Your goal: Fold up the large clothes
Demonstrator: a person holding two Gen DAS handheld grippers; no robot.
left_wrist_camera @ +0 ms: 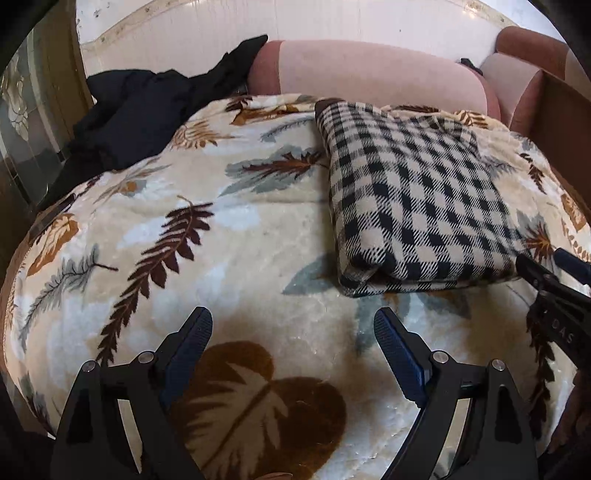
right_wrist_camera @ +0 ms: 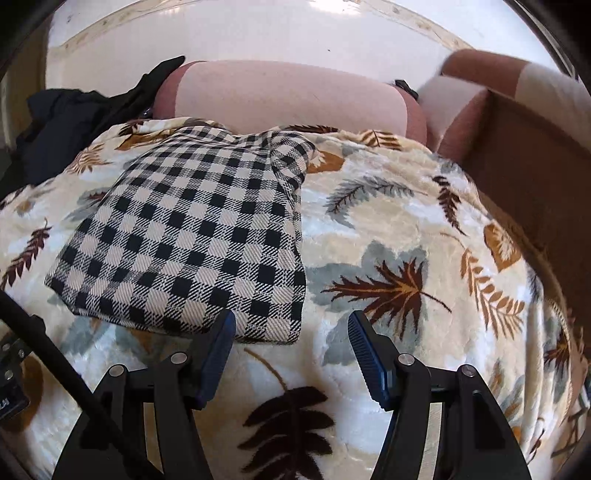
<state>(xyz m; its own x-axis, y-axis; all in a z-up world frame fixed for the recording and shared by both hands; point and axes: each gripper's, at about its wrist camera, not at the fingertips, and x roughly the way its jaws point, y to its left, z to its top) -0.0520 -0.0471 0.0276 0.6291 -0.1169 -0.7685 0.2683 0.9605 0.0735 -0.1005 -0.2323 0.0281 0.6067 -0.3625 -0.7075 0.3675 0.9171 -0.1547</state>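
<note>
Gaping wide and empty, both jaws above the leaf blanket, near the folded checked garment.

Background: bed with leaf-print blanket, white wall behind

Cream blanket with brown, tan and grey leaves covers the bed; pink bolster lies along its far edge against a white wall with a curved trim line. Black fabric heaped at far left. Brown cardboard box stands at right beside pink-and-white cushions. Bright, even light
</note>
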